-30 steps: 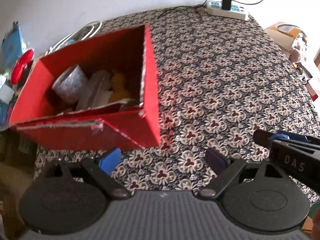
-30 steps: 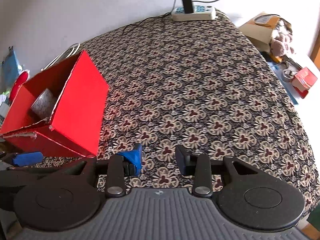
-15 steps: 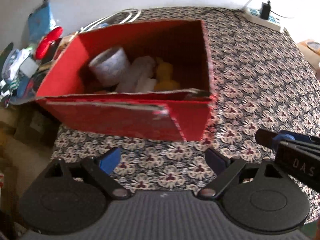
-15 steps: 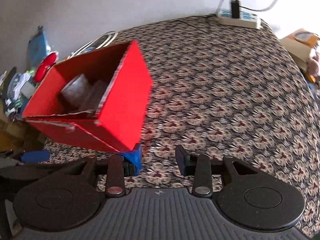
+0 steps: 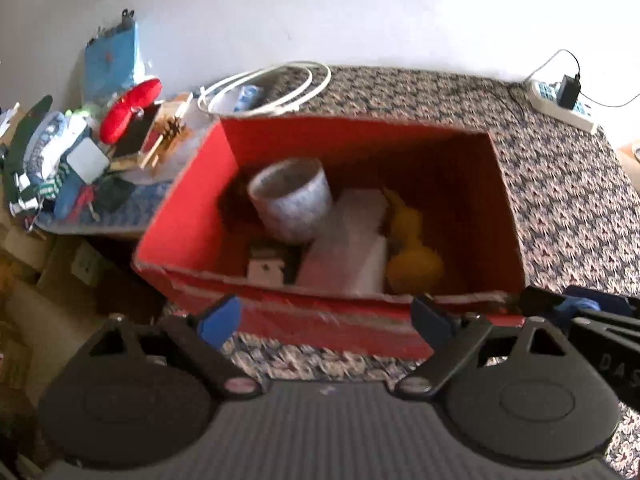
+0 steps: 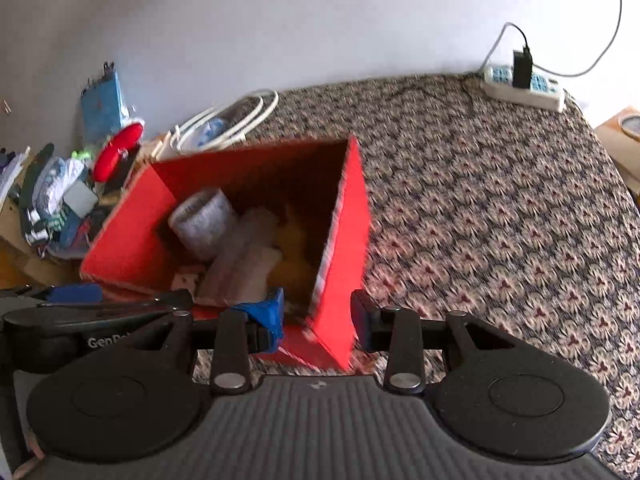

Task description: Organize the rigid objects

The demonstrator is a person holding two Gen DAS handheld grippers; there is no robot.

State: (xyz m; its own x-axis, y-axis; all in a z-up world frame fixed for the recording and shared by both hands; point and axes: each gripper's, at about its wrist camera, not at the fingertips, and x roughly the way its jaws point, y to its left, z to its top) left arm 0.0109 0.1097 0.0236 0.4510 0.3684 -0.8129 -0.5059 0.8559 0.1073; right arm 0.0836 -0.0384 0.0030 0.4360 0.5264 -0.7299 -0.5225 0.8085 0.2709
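Note:
A red cardboard box (image 5: 188, 224) stands at the left edge of the patterned table. It holds a blue-white cup (image 5: 290, 200), a white block (image 5: 348, 244), a yellow toy (image 5: 412, 256) and a small white piece (image 5: 266, 268). My left gripper (image 5: 326, 318) is open and empty in front of the box's near wall. My right gripper (image 6: 318, 316) is open, its fingers either side of the box's near right corner (image 6: 340, 272); contact is unclear. The cup (image 6: 204, 220) also shows in the right wrist view.
The floral tablecloth (image 6: 500, 220) stretches right of the box. A white power strip (image 6: 524, 88) with a black charger lies at the far edge. A coiled white cable (image 5: 268, 88) lies behind the box. A cluttered pile (image 5: 80, 152) sits beyond the table's left edge.
Both grippers have swung left and moved in on the red box. The right gripper's fingers now straddle its near right corner. The left gripper's opening looks unchanged.

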